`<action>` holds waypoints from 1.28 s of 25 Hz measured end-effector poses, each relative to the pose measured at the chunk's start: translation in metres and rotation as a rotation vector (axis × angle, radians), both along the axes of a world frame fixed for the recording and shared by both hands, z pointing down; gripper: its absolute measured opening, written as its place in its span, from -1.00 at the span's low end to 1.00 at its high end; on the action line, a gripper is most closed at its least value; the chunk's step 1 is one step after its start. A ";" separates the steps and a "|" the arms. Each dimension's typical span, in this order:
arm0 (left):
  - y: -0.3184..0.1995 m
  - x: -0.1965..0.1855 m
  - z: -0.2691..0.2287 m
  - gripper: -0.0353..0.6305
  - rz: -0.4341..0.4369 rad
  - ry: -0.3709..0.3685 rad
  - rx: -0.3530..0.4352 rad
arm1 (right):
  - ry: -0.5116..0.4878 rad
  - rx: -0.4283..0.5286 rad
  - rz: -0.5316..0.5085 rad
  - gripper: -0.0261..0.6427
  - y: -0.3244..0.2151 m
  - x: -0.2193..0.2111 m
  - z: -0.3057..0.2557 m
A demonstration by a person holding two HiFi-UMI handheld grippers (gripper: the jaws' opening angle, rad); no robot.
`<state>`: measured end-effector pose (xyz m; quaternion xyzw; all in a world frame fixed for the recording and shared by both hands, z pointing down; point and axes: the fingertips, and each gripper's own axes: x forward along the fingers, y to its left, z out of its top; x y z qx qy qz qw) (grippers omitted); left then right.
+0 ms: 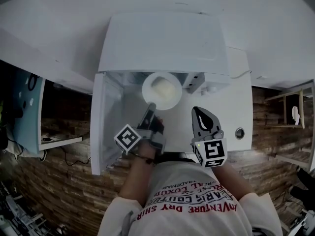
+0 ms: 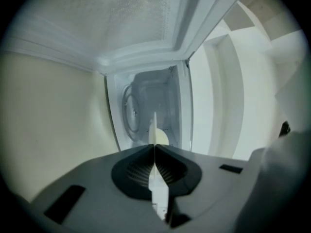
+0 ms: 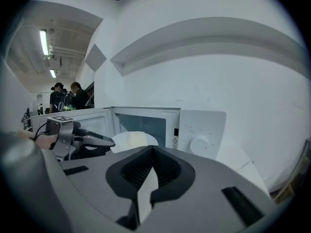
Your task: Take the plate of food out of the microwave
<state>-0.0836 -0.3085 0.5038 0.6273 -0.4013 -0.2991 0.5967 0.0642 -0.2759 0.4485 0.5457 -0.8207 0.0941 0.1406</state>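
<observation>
Nearest the person, the right gripper [image 1: 198, 113] hovers over the white counter [image 1: 246, 107] with its jaws pressed together on nothing, well to the right of the work. Its own view shows the two pads meeting at the tip [image 3: 152, 150] with only the bench beyond. Just to its left, the left gripper [image 1: 150, 107] has its jaws clamped almost flat on the near rim of the plate [image 1: 147, 93]. In the left gripper view the rim runs edge-on as a thin pale line [image 2: 154, 125] straight out from between the pads [image 2: 154, 148], with the pale food [image 2: 162, 139] just past them. The plate sits at the mouth of the microwave [image 1: 162, 43], beside the open door [image 1: 106, 127] and apparently mostly clear of the cavity, so the withdrawal looks well along. A one-sided pinch on a thin rim leaves the far edge free to sag, so the pull is best slow and straight towards the person, with the wrist level so the food [image 1: 165, 87] does not slide, and kept off the door; the idle gripper could steady the right rim before the plate is set on the counter. Farther back, a round glass tray [image 2: 129, 113] shows inside the cavity.
</observation>
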 end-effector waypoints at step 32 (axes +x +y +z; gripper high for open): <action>0.073 0.000 -0.145 -0.85 -0.042 0.045 0.230 | -0.057 0.177 -0.016 -0.91 0.049 0.016 -0.084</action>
